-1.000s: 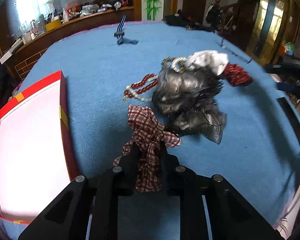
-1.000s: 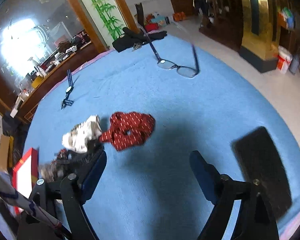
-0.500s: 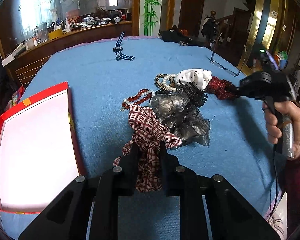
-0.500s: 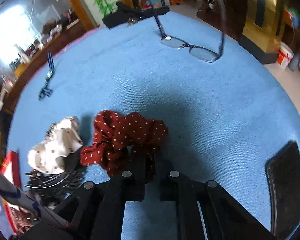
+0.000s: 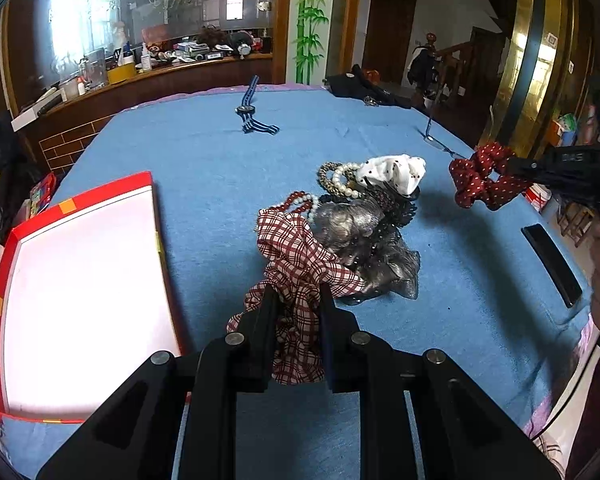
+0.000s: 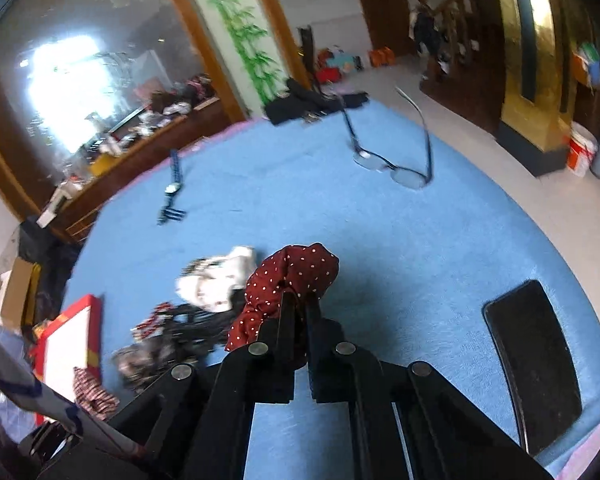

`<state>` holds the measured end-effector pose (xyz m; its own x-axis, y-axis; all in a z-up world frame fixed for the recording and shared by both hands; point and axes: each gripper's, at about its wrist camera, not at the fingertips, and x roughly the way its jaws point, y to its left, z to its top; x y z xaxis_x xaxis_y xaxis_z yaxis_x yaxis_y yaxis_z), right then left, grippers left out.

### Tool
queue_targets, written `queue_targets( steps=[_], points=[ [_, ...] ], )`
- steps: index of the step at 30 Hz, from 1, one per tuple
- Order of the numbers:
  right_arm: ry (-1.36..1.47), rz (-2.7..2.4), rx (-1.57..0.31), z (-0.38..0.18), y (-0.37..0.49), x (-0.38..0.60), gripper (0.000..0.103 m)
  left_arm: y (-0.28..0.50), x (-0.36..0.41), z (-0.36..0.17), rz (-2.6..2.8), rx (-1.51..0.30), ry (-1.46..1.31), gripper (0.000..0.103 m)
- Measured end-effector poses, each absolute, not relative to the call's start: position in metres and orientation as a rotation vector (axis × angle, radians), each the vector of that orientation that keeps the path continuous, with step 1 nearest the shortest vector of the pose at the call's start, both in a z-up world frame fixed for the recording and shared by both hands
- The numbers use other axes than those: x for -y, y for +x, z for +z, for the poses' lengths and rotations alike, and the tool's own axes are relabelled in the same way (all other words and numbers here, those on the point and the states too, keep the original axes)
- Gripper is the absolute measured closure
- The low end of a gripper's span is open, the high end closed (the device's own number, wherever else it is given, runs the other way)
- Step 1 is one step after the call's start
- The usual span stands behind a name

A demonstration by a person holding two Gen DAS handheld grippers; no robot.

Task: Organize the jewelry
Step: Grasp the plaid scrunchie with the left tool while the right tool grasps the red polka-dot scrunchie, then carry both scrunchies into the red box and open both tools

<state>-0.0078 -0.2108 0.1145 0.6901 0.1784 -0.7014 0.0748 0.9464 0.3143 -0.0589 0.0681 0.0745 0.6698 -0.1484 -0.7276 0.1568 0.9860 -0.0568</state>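
Two scrunchies are held at once, one in each gripper, above the blue table [image 5: 204, 168]. At the far left the red-rimmed box [image 5: 156, 216] lies open and bare, so that is judged the likely destination. Next, the left gripper [image 5: 296, 300] is closed on the plaid scrunchie [image 5: 296, 256], whose far end is close against the grey organza piece [image 5: 364, 232] and the bead strands [image 5: 300, 202]; a snag could be caused there, and the pile could be dragged along with it. Further right, the white dotted scrunchie [image 5: 396, 170] rests on the pile. At the right the red dotted scrunchie [image 5: 480, 180] is pinched by a small fold in the closed right gripper [image 6: 298, 300], clear of the table; it could be shaken loose by a quick swing. On its way to the box the right gripper would be carried over the pile and across the left gripper, so a collision is possible.
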Motion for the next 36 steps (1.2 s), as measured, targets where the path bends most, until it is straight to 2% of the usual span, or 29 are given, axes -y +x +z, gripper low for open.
queue_targets(
  steps=[18, 36],
  points=[
    [0.173, 0.357, -0.830, 0.146, -0.016, 0.075, 0.098, -0.076, -0.160, 0.093, -0.009, -0.772, -0.097, 0.085],
    [0.075, 0.612, -0.950, 0.131, 0.037, -0.102, 0.097, -0.048, -0.303, 0.092, 0.169, -0.801, -0.154, 0.085]
  ],
)
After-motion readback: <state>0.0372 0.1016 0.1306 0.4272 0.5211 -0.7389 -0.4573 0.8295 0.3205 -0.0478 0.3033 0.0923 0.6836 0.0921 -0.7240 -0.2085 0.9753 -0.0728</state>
